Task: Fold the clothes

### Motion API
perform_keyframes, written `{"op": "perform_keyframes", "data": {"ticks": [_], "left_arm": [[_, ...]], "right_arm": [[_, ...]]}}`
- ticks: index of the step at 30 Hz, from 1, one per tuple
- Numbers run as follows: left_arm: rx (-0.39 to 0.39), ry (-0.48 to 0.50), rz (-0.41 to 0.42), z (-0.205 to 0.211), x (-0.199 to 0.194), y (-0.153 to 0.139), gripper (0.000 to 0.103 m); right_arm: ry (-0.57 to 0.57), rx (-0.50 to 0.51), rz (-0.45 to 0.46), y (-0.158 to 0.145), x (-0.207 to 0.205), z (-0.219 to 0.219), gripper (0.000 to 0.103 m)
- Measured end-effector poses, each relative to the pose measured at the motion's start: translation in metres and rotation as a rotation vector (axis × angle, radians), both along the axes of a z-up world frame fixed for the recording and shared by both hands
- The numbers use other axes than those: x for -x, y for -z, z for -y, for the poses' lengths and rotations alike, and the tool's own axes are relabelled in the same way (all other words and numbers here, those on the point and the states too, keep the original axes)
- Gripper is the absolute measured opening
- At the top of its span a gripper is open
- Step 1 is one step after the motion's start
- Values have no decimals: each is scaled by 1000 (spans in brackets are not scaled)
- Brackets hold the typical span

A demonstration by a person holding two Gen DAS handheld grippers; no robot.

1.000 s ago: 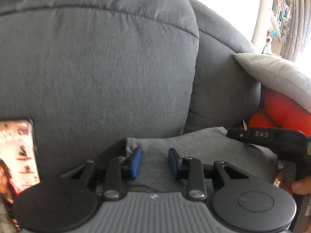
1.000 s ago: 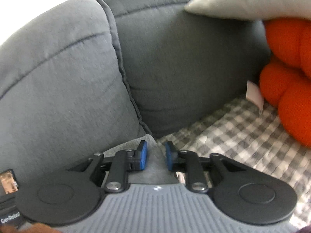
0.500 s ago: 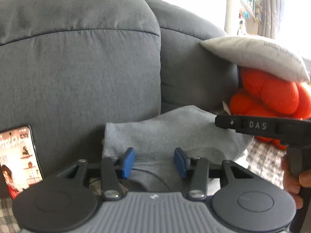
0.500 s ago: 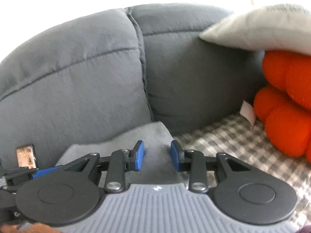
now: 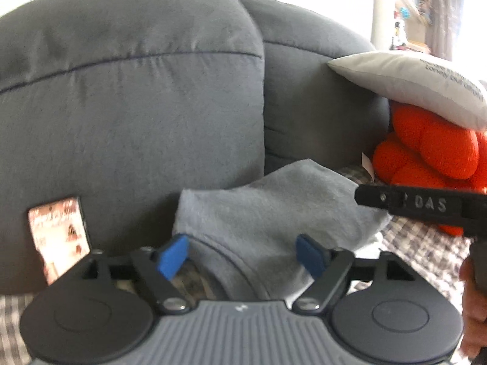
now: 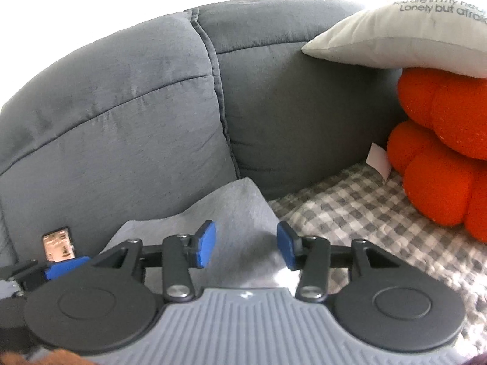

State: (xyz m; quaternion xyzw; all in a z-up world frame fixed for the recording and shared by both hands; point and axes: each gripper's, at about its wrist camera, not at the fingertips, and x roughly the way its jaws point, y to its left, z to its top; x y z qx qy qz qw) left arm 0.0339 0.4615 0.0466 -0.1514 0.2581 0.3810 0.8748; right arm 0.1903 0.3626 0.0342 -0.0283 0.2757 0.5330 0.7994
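Both tools spread above the grey garment.
The grey garment (image 5: 268, 213) lay directly ahead of the left tool (image 5: 243, 255) and right tool (image 6: 246, 245), against the sofa back (image 5: 137, 106).

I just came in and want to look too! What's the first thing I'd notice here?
Probably the bright orange knot cushion at the right end of the dark grey sofa, tucked under a pale pillow with writing on it. Next, the grey garment lying on the checked seat cover, with both claws' blue pads spread open over it. A phone leans against the sofa back at the left.
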Motion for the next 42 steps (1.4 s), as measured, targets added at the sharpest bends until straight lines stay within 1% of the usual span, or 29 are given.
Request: {"op": "perform_keyframes", "data": {"ticks": [3,7,9,12,13,14,15,16,17,18,21,22,27,30,34,42], "left_arm": [[48,-19,-9,7,3,-5,91],[76,-66,-16,17,7,-7,100],[94,-92,-20,20,10,-7,102],[129,-117,-44,24,11,-7,103],[151,-118,-57,25,12,-7,103],[181,-119,-70,25,13,-5,103],[218,-118,-85,24,13,-4,103],[246,-118,-97,25,13,-2,103],[271,-117,-108,25,13,0,103],[278,-119,-124,28,12,1,103],[260,-138,-175,37,8,2,103],[261,-140,-179,38,7,1,103],[292,-129,-163,40,6,-5,103],[288,-119,-160,43,5,-9,103],[289,-87,-174,49,3,-13,103],[288,-73,-176,54,2,-22,103]], "right_arm": [[-7,39,-16,-6,4,6,56],[-17,92,-38,-13,9,15,71],[-14,117,-47,-17,10,17,74],[-8,154,-60,-22,11,21,81],[-5,165,-63,-23,12,22,85],[-1,175,-66,-23,12,23,92],[2,186,-71,-24,12,25,97],[6,196,-76,-24,13,27,103],[9,208,-78,-24,14,29,103],[8,223,-78,-24,15,30,103],[5,272,-77,-24,18,34,103],[5,281,-71,-25,19,36,103],[14,295,-59,-30,21,45,103],[18,291,-69,-35,20,50,103],[18,296,-58,-42,23,53,103],[12,297,-43,-52,28,58,103]]}}
